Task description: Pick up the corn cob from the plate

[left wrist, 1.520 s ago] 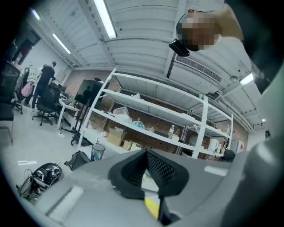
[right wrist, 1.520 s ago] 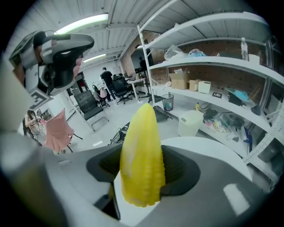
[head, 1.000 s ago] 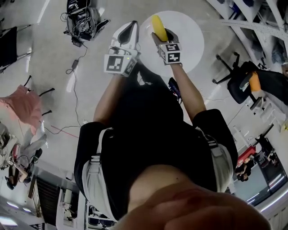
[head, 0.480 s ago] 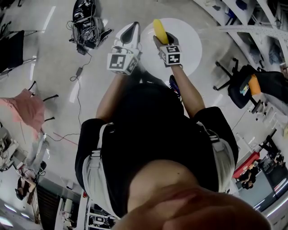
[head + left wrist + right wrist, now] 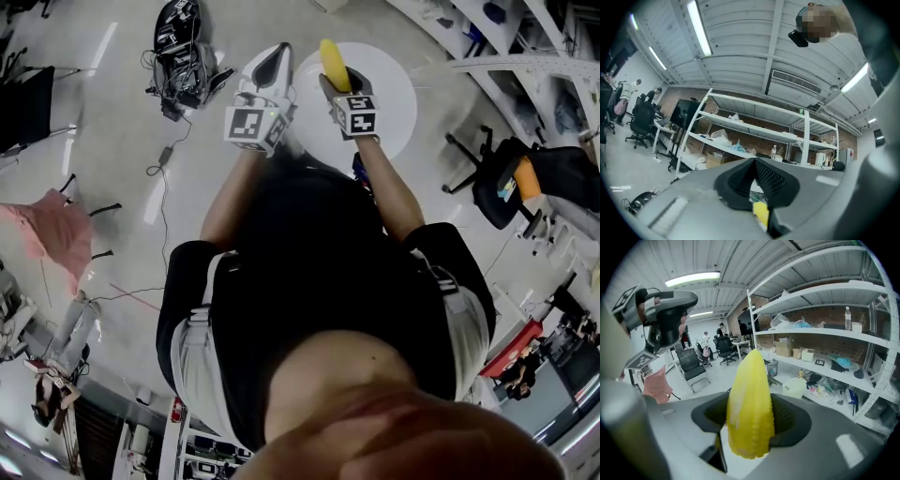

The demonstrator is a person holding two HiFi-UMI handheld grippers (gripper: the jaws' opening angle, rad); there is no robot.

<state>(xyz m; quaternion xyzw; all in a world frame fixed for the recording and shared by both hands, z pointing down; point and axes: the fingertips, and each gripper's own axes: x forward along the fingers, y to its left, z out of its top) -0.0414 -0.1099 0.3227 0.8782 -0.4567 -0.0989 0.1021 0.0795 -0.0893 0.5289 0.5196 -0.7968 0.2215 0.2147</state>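
Both grippers have come up a little since a second ago: in the head view the white round surface (image 5: 394, 108) under them looks smaller than it did. Through that second the corn cob (image 5: 749, 399) has stayed in the right gripper (image 5: 750, 416). Its claw stands wide and clamps the cob's thick lower part from both sides, dark pads pressed against the kernels. The cob's pointed tip juts well past the jaws. In the head view the cob sits over the left edge of the white surface, lifted off it. I cannot tell whether that surface is the plate or a small table.

The left gripper (image 5: 754, 161) is just beside the right one and apart from it. Its claw is narrow, the pads meeting at the tips with nothing gripped. A small yellow patch shows low behind them, too little to name.

In the right gripper view, white shelving (image 5: 825, 291) carries a cardboard box (image 5: 783, 348) and a small white box (image 5: 807, 354). One shelf up stands a clear bottle (image 5: 847, 317). What the boxes hold is out of sight. A mesh bin (image 5: 772, 366) stands on the floor by the shelving's near end, with a white tub (image 5: 794, 387) near it; their contents cannot be made out. On the floor in the head view lie black gear with cables (image 5: 183, 42) and a pink cloth (image 5: 47, 230), well apart.
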